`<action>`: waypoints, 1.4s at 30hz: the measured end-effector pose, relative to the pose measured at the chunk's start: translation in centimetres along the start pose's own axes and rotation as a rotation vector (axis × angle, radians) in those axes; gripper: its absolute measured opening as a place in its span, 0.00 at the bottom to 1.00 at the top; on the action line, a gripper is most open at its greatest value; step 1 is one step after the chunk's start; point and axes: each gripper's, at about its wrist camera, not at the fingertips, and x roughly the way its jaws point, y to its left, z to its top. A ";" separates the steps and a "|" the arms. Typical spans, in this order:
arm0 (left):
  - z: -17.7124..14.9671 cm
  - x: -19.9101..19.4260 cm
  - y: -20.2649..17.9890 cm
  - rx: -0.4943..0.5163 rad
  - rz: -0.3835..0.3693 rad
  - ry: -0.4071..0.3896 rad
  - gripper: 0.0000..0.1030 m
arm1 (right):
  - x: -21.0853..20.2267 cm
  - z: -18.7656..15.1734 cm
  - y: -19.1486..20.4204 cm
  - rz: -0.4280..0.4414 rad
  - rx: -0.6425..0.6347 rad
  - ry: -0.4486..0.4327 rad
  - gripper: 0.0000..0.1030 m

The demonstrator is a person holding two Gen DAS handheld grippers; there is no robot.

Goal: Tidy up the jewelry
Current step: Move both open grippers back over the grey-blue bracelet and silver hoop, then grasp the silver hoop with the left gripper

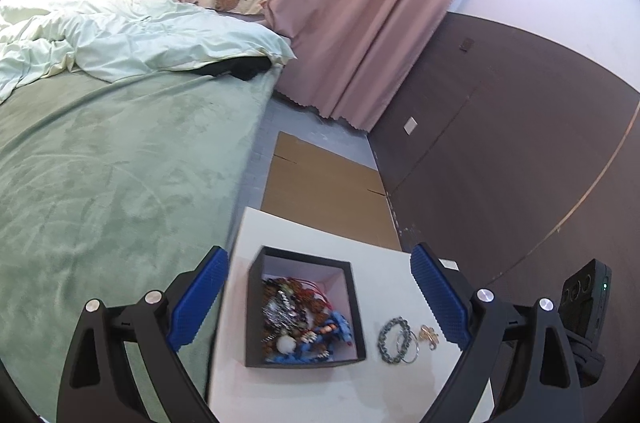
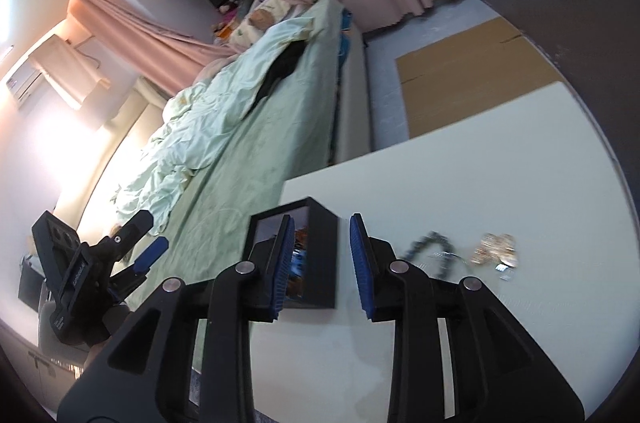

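Observation:
A black square box (image 1: pixel 304 307) holding a heap of mixed jewelry (image 1: pixel 300 319) stands on a white table (image 1: pixel 320 395). Right of the box lie a dark beaded bracelet (image 1: pixel 394 339), thin silver rings (image 1: pixel 408 345) and a gold flower piece (image 1: pixel 429 335). My left gripper (image 1: pixel 320 299) is wide open above the box, empty. In the right wrist view the box (image 2: pixel 316 255) sits between my open right gripper (image 2: pixel 320 263) fingers, apart from both pads. The bracelet (image 2: pixel 430 251) and gold piece (image 2: pixel 494 249) lie blurred to the right. The left gripper (image 2: pixel 136 255) shows at the left.
A bed with a green sheet (image 1: pixel 112 175) and pale duvet (image 1: pixel 120 27) borders the table's left. Flat cardboard (image 1: pixel 324 191) lies on the floor beyond the table. Pink curtains (image 1: pixel 360 3) and a dark wall panel (image 1: pixel 500 143) stand behind.

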 end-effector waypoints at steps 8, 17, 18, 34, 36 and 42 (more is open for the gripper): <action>-2.2 1.7 -4.1 0.092 -0.040 0.060 0.79 | -2.8 -0.3 -3.0 -0.090 0.058 -0.003 0.59; -5.7 5.7 -8.5 0.202 -0.088 0.195 0.48 | -3.1 -0.7 -8.0 -0.188 0.154 0.104 0.59; -6.1 6.2 -8.8 0.206 -0.093 0.209 0.44 | -3.1 -0.9 -8.1 -0.194 0.152 0.110 0.59; -10.0 14.3 -11.6 0.232 -0.078 0.415 0.20 | -3.1 -0.4 -11.2 -0.246 0.158 0.145 0.57; -10.4 15.2 -11.7 0.231 -0.066 0.440 0.19 | -3.1 -0.3 -11.4 -0.248 0.164 0.141 0.57; -11.5 17.0 -12.0 0.246 -0.022 0.488 0.12 | -2.9 0.1 -11.8 -0.249 0.173 0.141 0.55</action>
